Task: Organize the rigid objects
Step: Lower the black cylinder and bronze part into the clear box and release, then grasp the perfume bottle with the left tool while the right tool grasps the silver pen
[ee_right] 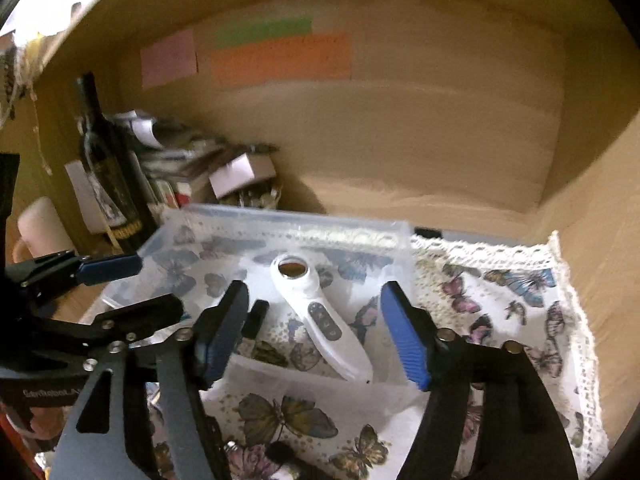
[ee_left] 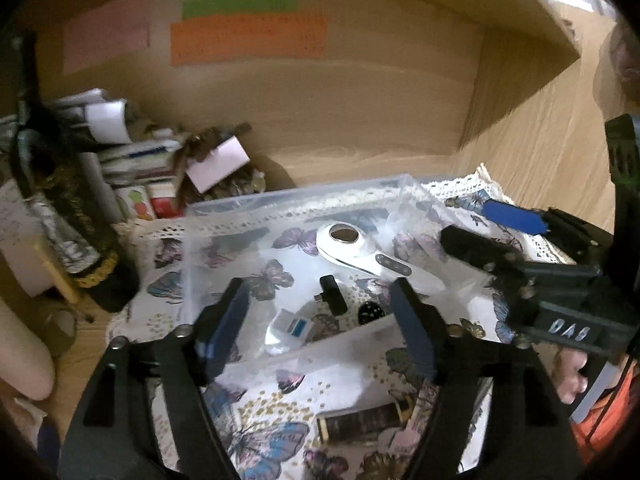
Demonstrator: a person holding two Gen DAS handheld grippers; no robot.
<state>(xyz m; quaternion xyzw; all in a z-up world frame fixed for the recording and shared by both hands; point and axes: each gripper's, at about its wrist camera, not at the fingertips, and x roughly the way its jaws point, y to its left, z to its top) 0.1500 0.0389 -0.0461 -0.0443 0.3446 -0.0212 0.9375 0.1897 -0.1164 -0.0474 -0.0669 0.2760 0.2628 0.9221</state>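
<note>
A clear plastic bin stands on a butterfly-print cloth. In it lie a white handheld device with buttons, a small black adapter, a small white and blue packet and a dark dotted disc. My left gripper is open and empty above the bin's near wall. My right gripper is open and empty, astride the white device's handle from above; it also shows in the left wrist view. A dark cylinder with gold ends lies on the cloth outside the bin.
A dark wine bottle, a stack of boxes and papers and a pale candle stand at the left. Wooden shelf walls close in the back and right. Coloured paper notes hang on the back wall.
</note>
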